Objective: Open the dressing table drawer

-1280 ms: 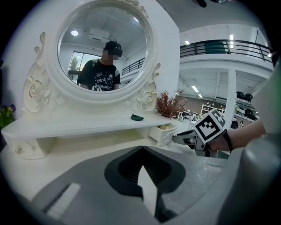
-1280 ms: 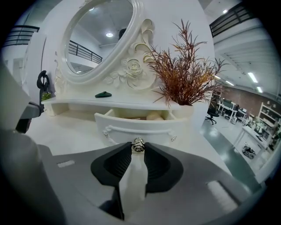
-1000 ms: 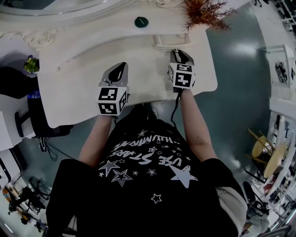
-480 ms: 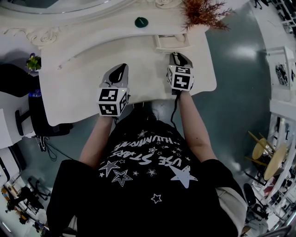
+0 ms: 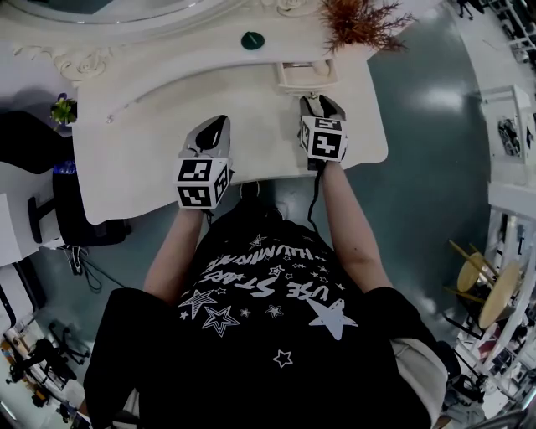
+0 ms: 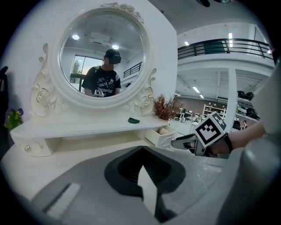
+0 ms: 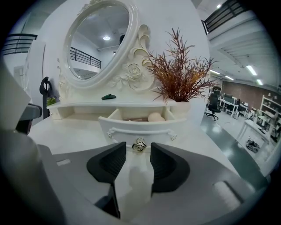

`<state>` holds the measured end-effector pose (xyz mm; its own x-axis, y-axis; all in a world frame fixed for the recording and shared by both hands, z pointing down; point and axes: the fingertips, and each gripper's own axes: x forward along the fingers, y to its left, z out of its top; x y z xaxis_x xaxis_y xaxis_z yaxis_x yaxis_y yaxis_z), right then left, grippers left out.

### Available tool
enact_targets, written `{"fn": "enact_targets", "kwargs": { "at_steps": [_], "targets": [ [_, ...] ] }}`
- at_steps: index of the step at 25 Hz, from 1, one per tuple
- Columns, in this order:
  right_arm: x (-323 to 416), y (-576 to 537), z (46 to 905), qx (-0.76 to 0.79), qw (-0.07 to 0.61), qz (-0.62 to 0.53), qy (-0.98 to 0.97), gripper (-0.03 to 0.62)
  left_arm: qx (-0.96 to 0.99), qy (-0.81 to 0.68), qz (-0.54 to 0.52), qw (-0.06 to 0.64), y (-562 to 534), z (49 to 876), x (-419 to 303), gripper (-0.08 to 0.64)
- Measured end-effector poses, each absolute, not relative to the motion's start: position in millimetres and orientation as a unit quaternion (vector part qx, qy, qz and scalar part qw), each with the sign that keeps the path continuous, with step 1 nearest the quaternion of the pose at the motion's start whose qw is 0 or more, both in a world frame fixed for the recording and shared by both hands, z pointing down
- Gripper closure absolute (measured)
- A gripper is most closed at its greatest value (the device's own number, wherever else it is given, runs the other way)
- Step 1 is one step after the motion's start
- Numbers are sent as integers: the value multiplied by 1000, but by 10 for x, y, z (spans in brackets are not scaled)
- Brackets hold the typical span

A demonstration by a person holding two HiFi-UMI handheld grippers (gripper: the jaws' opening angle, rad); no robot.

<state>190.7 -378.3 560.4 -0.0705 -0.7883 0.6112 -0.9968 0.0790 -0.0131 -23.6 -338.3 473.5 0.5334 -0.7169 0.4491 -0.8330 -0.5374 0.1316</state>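
White dressing table (image 5: 151,167) fills the space in front of the person, with its round carved mirror (image 6: 103,57) at the back. A small green plant (image 5: 61,110) stands off its far left end. The left gripper (image 5: 214,132) is held over the bare tabletop, jaws shut together with nothing in them. A small dark green object (image 5: 253,39) lies on the raised shelf. Right of it, the little drawer (image 7: 136,127) under the shelf stands pulled out, a pale rounded thing (image 7: 154,117) inside. The right gripper (image 5: 321,104) faces the drawer front. Its jaws have just been opening and stand apart, with the rosette knob (image 7: 139,145) between their tips, unpressed. A russet dried plant (image 5: 360,21) rises behind the drawer.
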Motion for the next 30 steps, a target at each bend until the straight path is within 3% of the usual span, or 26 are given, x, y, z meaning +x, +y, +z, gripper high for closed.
{"fn": "enact_targets", "kwargs": {
  "at_steps": [16,19,24,30],
  "targets": [
    [2042,-3010,4799,621,175,167,-746,418,832,-516,150,140,-2325,4282,-241,559],
    [1890,-2845,4766,611,160,164,-758,451,825,-526,150,143,-2066,4333,-348,558],
    [1816,-2514,4736,601,135,173,-769,564,812,-539,162,154,-1678,4459,-400,560],
    [1504,-2195,4773,558,146,179,-797,565,807,-544,158,168,-1380,4585,-567,559]
  ]
}}
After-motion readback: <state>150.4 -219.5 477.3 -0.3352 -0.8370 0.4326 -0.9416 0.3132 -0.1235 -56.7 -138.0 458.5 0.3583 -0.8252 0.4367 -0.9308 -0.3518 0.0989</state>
